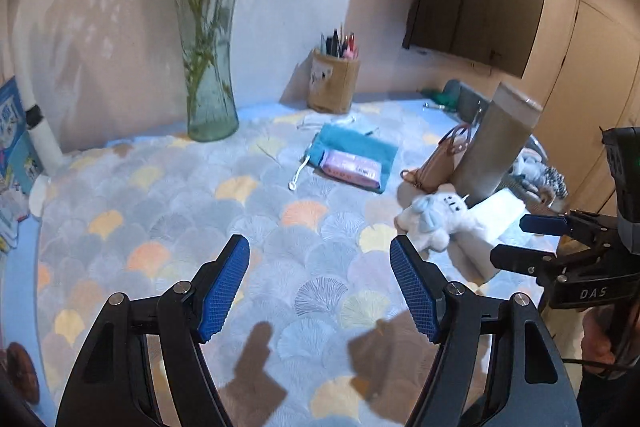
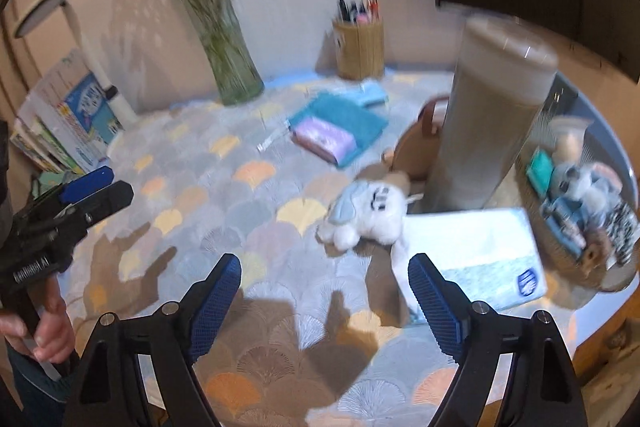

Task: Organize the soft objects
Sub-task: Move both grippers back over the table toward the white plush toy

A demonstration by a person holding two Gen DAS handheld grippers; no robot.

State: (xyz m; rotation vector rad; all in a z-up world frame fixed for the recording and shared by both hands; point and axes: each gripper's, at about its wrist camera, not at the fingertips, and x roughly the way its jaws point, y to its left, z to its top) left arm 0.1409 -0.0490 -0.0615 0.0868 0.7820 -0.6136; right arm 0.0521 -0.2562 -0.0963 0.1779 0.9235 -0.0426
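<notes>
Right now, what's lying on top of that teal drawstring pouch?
A flat pink and purple packet lies on the teal drawstring pouch, covering its near part. Whatever is inside the pouch or under the packet cannot be seen.

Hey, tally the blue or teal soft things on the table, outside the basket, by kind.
Plush toy with blue ears: 1
Teal drawstring pouch: 1
Pale blue tissue pack: 1
Total: 3
</notes>
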